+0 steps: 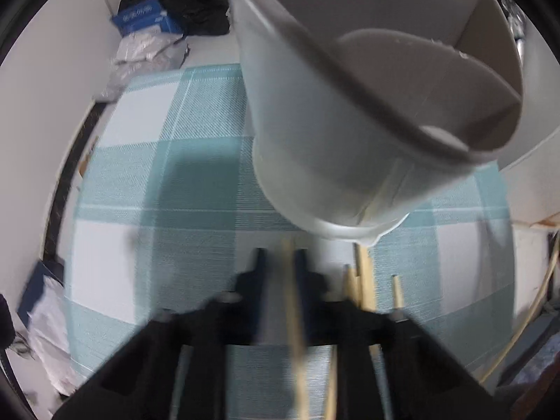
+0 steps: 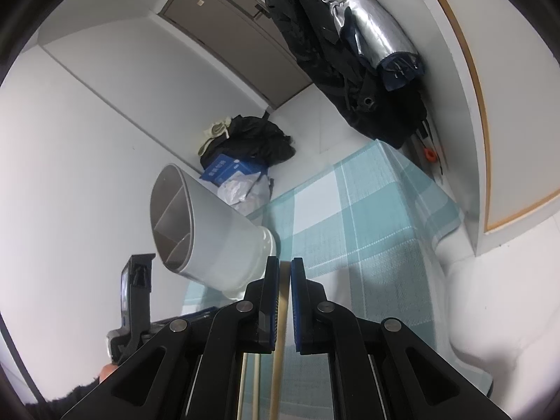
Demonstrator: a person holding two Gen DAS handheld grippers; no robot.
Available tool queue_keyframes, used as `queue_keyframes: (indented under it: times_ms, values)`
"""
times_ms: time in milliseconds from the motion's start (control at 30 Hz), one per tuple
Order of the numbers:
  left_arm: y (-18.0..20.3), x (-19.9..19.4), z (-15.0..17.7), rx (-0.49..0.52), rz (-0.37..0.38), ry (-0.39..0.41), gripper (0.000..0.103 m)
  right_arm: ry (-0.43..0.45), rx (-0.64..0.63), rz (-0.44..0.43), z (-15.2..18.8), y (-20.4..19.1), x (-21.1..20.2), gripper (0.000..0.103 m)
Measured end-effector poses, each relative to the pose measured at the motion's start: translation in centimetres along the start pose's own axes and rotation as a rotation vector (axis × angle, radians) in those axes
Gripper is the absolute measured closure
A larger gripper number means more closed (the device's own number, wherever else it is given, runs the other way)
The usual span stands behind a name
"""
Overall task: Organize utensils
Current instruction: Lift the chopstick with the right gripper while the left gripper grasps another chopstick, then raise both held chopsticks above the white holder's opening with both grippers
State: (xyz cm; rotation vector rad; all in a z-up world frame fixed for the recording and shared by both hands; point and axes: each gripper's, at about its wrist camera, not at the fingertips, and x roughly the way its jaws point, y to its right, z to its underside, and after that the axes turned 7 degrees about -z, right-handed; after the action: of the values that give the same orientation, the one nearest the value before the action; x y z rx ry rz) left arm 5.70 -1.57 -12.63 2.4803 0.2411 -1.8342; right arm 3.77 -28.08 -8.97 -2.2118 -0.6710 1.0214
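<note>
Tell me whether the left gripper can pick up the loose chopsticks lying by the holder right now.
Probably not yet: the left gripper is already shut on a chopstick, though the loose chopsticks lie unobstructed beside it.

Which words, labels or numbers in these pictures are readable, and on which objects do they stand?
No text can be read with certainty.
Blue cardboard box beside the black cloth pile: white characters, too small and blurred to read.
Small label on the grey-brown door: too small to read.
White divided utensil holder: no visible text.

The left gripper (image 1: 280, 262) and the chopstick (image 1: 294, 301) between its fingers are motion-blurred; the chopstick's lower end runs off frame
</note>
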Motion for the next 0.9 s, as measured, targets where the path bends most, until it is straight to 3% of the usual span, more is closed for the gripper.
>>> queue_keyframes:
  times_ms: [100, 233, 433, 733, 900]
  values:
    - [-1.0, -0.1, 0.1, -0.066, 0.027, 0.008, 0.102, -0.002, -0.010, -0.001, 0.0, -0.1, 0.0, 0.097]
    - [-2.8, -1.6, 0.9, -0.112, 0.063, 0.080, 0.103, 0.012, -0.062, -0.003, 0.0, -1.0, -0.4, 0.097]
    - [-4.5, -7.3, 2.7, -0.135, 0.194, 0.280, 0.103, 0.078, -0.227, 0.048, 0.2, -5.0, -1.9, 0.097]
    - [-3.3, -12.0, 2.9, -0.022, 0.216, 0.473, 0.103, 0.137, -0.375, 0.082, 1.5, -10.9, -2.4, 0.098]
    - [-4.0, -12.7, 3.3, -0.001, 0.248, 0.493, 0.103, 0.163, -0.441, 0.094, 2.0, -13.6, -2.2, 0.098]
